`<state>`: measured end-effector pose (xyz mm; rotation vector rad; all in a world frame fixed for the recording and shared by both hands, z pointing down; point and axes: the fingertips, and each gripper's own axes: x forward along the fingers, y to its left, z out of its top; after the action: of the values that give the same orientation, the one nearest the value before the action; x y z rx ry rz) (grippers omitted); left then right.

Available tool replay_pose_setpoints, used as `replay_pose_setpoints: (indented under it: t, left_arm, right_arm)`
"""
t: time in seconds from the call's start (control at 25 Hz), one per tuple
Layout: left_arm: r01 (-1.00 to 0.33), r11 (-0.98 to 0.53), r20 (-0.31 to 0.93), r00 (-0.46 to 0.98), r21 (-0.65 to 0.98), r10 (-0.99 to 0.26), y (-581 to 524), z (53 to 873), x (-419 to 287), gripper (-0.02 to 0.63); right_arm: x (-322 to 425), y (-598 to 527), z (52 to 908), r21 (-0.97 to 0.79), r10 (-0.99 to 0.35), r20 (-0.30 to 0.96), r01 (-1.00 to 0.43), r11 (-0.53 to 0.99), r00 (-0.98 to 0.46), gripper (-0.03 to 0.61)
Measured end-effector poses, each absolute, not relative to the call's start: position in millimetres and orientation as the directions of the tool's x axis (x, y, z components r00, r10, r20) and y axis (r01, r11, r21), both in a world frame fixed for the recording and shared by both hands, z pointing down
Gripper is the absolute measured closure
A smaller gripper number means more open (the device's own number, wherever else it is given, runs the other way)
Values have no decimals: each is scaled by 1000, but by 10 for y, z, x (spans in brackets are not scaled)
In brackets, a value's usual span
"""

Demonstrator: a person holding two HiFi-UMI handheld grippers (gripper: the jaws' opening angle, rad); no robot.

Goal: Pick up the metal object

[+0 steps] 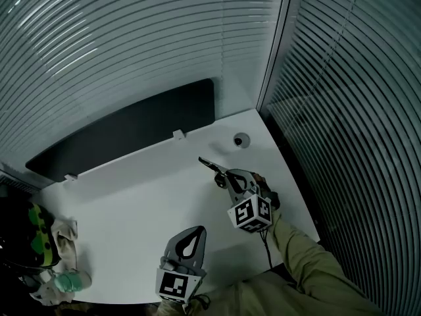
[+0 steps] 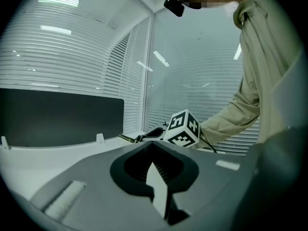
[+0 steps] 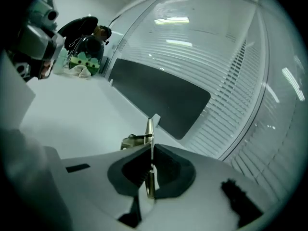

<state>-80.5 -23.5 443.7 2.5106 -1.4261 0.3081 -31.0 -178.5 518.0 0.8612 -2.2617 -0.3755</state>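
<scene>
right tool (image 1: 222, 176) (image 3: 150, 150): clenched on the metal object (image 1: 210, 165) (image 3: 149, 131), a thin dark piece held on edge between the jaws, its free end sticking out past the tips toward the back edge of the counter (image 1: 131, 196). the object sits over the counter's right part, short of the back right corner; whether it touches the surface cannot be told. a small round fitting (image 1: 241, 139) lies nearer that corner, apart from the object. left tool (image 1: 199, 230) (image 2: 153, 146): jaws together, nothing between them, near the front edge, well apart from the object. a dark panel (image 1: 125, 133) stands along the back edge. a cloth (image 1: 64, 237) lies at the front left corner. a tan sleeve (image 1: 309, 262) shows behind the right tool.
</scene>
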Motion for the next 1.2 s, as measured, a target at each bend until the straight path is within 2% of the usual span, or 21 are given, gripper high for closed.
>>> replay_pose_setpoints:
  t: [0.2, 0.44, 0.92, 1.2]
  left_arm:
    - [-861, -498, 281, 504, 98, -816, -151, 4378, -814, 607]
    - [-851, -522, 240, 519, 57, -820, -82, 4253, -793, 607]
    - [-820, -573, 184, 564, 10, -805, 84, 4104, -673, 607]
    - [-805, -593, 164, 587, 17, -793, 191, 4032, -522, 607]
  right_arm:
    - [-286, -1585, 4893, 308, -677, 423, -607, 733, -602, 571]
    - [-239, -1217, 4479, 157, -682, 309, -672, 724, -662, 571]
    - [-45, -445, 3792, 70, -693, 108, -690, 721, -713, 571]
    - [72, -128, 3718, 65, -696, 96, -694, 717, -711, 571]
